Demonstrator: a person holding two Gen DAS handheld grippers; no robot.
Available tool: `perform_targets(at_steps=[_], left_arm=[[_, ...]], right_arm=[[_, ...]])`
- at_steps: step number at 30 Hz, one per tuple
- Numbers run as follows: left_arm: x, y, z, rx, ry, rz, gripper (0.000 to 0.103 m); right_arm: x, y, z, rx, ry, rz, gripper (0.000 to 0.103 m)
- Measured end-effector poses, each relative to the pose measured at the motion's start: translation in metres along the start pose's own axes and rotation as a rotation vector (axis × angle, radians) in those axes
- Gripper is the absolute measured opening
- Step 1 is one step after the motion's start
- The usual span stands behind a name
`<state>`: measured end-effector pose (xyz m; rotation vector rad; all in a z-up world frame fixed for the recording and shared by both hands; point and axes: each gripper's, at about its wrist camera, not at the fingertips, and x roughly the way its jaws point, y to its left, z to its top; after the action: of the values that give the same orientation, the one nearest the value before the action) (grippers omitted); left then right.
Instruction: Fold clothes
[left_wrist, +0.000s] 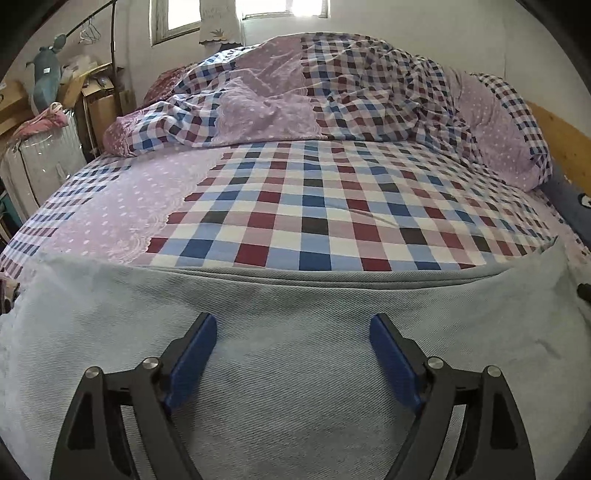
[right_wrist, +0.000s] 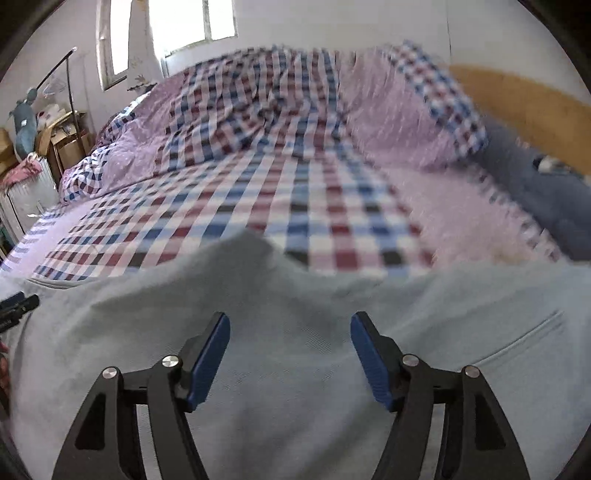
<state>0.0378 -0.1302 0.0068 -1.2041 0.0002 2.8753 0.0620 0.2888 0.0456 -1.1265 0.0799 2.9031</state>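
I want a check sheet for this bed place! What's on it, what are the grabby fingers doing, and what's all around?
Surface: bed with checked sheet, mostly flat.
Job's things: pale blue denim-like garment spread on the near edge of the bed; a hump rises in it in the right wrist view.
Clutter: rumpled checked quilt heaped at the far side; dark blue item by the wooden headboard.
Grippers: left gripper open over the garment, nothing between its fingers; right gripper open too, nothing gripped.
Cables: nothing seen.
Surroundings: windows, cardboard boxes, a blue stuffed toy, hangers on a rail.
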Motion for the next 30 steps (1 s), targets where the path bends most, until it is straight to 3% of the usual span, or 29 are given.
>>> perform_targets(at_steps=[4, 11, 14, 16, 18, 23, 28, 30], left_arm=[[0.000, 0.000, -0.002, -0.001, -0.006, 0.004, 0.088], [0.003, -0.004, -0.006, 0.020, -0.007, 0.020, 0.091], [0.004, -0.002, -0.006, 0.015, -0.006, 0.004, 0.091], [0.005, 0.000, -0.005, 0.010, -0.006, -0.009, 0.092], [0.005, 0.002, -0.005, 0.005, -0.006, -0.019, 0.093], [0.006, 0.000, -0.004, 0.008, -0.003, -0.025, 0.096], [0.008, -0.003, -0.003, 0.014, 0.001, -0.022, 0.097], [0.009, -0.003, -0.003, 0.018, 0.003, -0.022, 0.097]], right_arm=[[0.004, 0.002, 0.007, 0.005, 0.003, 0.028, 0.073], [0.020, 0.070, 0.023, -0.104, -0.043, 0.130, 0.073], [0.045, 0.090, 0.023, -0.125, -0.013, 0.116, 0.073], [0.074, 0.090, 0.021, -0.097, 0.072, 0.053, 0.073], [0.087, 0.083, 0.022, -0.046, 0.115, 0.066, 0.073], [0.076, 0.089, 0.028, -0.042, 0.101, 0.011, 0.073], [0.041, 0.116, 0.038, 0.000, 0.046, 0.140, 0.074], [0.032, 0.137, 0.034, -0.045, 0.022, 0.153, 0.084]])
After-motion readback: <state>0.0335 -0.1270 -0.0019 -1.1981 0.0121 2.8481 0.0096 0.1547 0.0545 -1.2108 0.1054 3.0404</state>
